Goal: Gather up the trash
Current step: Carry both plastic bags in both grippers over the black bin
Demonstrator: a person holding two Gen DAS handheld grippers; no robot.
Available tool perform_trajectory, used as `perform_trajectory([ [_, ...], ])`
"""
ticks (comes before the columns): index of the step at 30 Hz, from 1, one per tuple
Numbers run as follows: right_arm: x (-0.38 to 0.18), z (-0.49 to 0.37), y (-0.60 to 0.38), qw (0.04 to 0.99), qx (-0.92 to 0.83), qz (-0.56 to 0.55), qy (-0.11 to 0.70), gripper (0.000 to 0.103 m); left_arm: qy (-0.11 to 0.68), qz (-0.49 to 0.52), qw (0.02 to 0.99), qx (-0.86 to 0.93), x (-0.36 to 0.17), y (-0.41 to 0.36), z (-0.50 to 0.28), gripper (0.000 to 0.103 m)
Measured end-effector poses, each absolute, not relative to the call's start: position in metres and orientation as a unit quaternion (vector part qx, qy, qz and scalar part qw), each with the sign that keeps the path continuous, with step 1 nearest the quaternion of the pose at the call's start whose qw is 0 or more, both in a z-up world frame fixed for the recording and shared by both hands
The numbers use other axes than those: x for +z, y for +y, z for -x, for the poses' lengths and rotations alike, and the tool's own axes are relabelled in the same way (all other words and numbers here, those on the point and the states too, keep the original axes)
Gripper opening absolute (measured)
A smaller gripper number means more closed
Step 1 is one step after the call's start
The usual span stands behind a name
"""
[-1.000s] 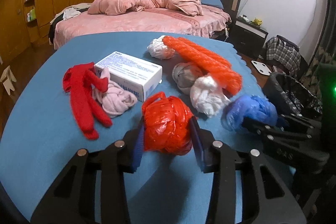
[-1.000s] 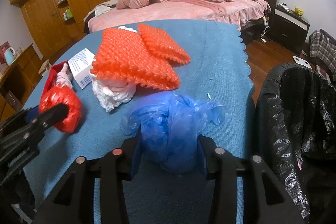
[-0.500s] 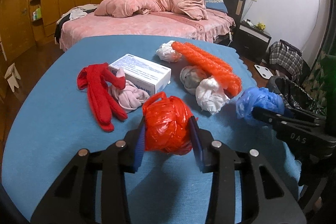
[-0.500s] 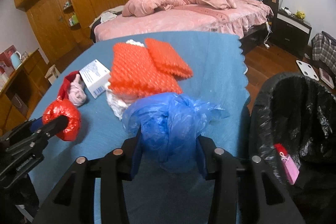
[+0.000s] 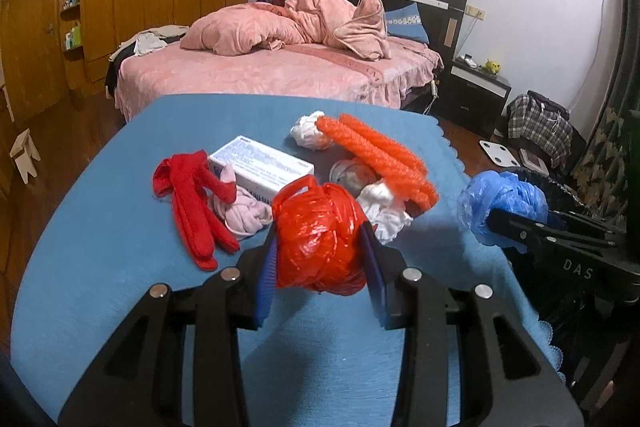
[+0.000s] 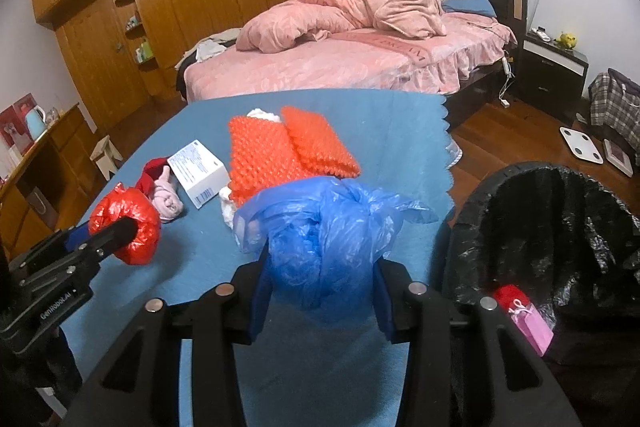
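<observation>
My left gripper [image 5: 320, 267] is shut on a crumpled red plastic bag [image 5: 318, 235] and holds it above the blue table [image 5: 120, 267]. My right gripper [image 6: 320, 279] is shut on a crumpled blue plastic bag [image 6: 324, 227], lifted near the table's right edge. The blue bag also shows in the left wrist view [image 5: 500, 199], and the red bag in the right wrist view [image 6: 128, 223]. A black-lined trash bin [image 6: 560, 227] stands right of the table, with a red and pink item [image 6: 520, 311] inside.
On the table lie orange bubble wrap [image 5: 384, 155], a white box [image 5: 260, 167], red socks [image 5: 192, 199], a pink sock ball [image 5: 240, 215] and white wads [image 5: 384, 207]. A pink bed [image 5: 280, 67] and nightstand [image 5: 476, 91] stand behind.
Both grippers have risen with their bags off the table. The right gripper has moved back toward the bin, which shows more of its inside.
</observation>
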State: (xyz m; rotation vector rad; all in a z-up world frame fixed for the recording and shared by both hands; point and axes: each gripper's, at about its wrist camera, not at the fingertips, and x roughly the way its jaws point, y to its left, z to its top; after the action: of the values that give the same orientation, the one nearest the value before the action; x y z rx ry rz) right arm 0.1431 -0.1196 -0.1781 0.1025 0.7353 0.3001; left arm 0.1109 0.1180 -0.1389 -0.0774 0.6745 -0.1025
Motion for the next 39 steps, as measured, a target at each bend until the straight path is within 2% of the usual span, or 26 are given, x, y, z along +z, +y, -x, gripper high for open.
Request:
perform_trajectory([
  [23,-0.134,-0.114,-0.148,0.939,0.134,-0.060,0.312,0.043,0.283,0.029,0.956,-0.068,-0.093,0.090,-0.089,0.037],
  [39,-0.122,-0.091,-0.193,0.948,0.099,-0.079,0.293,0.043,0.272,0.019,0.957,-0.103,-0.082,0.057,-0.087,0.037],
])
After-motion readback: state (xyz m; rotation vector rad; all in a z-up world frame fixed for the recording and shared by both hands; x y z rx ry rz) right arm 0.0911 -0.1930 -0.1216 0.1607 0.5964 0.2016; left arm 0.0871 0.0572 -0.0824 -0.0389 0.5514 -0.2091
